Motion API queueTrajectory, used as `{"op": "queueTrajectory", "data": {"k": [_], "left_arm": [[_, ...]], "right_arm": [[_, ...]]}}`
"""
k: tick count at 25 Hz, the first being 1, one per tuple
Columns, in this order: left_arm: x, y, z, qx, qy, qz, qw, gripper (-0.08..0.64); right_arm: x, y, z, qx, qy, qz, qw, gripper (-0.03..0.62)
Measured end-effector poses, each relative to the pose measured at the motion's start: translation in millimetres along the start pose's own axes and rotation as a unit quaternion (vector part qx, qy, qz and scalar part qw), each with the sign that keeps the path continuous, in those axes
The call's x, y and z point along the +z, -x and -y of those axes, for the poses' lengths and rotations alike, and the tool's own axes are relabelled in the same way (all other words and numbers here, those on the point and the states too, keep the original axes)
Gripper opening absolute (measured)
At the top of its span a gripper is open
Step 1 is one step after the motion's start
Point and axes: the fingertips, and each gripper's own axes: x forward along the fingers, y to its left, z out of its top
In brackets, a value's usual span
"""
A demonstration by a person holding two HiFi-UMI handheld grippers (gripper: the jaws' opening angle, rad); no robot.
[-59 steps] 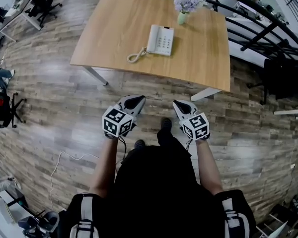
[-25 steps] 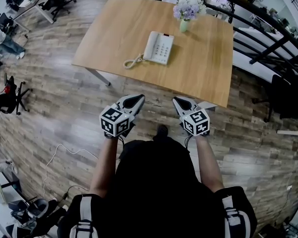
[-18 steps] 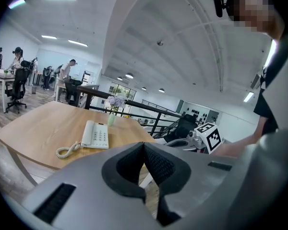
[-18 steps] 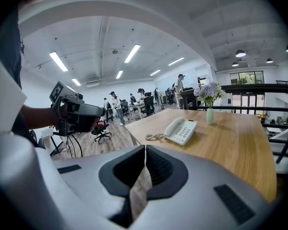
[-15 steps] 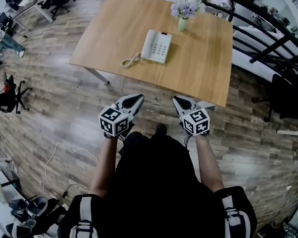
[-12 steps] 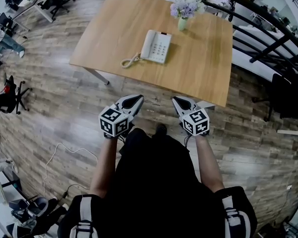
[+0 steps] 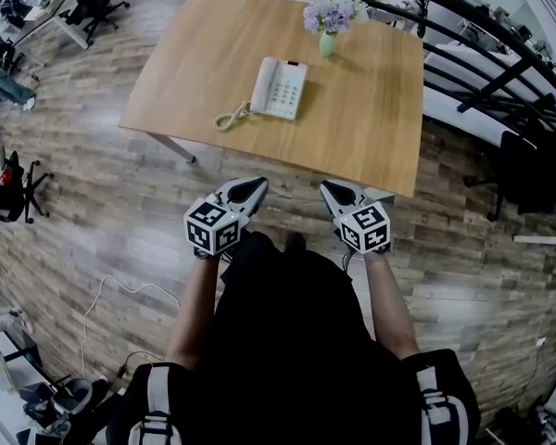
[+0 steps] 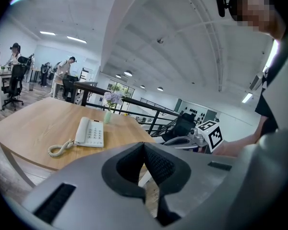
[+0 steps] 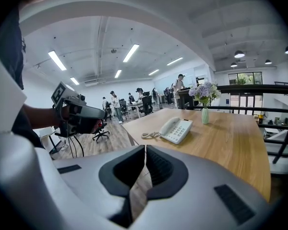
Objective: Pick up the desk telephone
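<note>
White desk telephone (image 7: 278,88) is seen on the wooden desk (image 7: 371,128), well apart from the left tool (image 7: 250,189) and right tool (image 7: 336,193), both fully closed on nothing, so the approach is judged in hand; a nearer reach and parted jaws are called for next.

I read this as open-plan office. Wooden bench (image 7: 352,128) carries desk telephone (image 7: 278,88) and flower vase (image 7: 327,40). Swivel chairs (image 8: 12,83) stand at desks (image 7: 65,24) farther off, with people (image 9: 116,104) standing and sitting among them. Strip lights (image 9: 131,52) run along white ceiling (image 9: 149,37). Plank floor (image 7: 102,184), black railing (image 7: 486,58) beside bench.
</note>
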Motion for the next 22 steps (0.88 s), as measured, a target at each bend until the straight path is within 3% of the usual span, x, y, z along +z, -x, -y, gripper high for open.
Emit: {"op": "queueTrajectory", "data": {"k": [8,17,22], "left_arm": [[1.6,-9.7,-0.5,0.0,-0.002,-0.005,1.0,0.021],[-9.9,7.4,-32.1,0.028,0.037,-0.01,0.9989,0.021],[-6.8,-8.8,-46.9,0.012,0.034,-0.014,0.9992,0.021]], "right_arm": [[-3.2,1.8,15.8,-0.004,-0.003,-0.008,1.0,0.026],[4.1,-27.3,14.2,0.015,0.007,-0.032,0.999,0.026],[0.7,-35.2,27.9,-0.003,0.002,-0.045,0.999,0.026]]}}
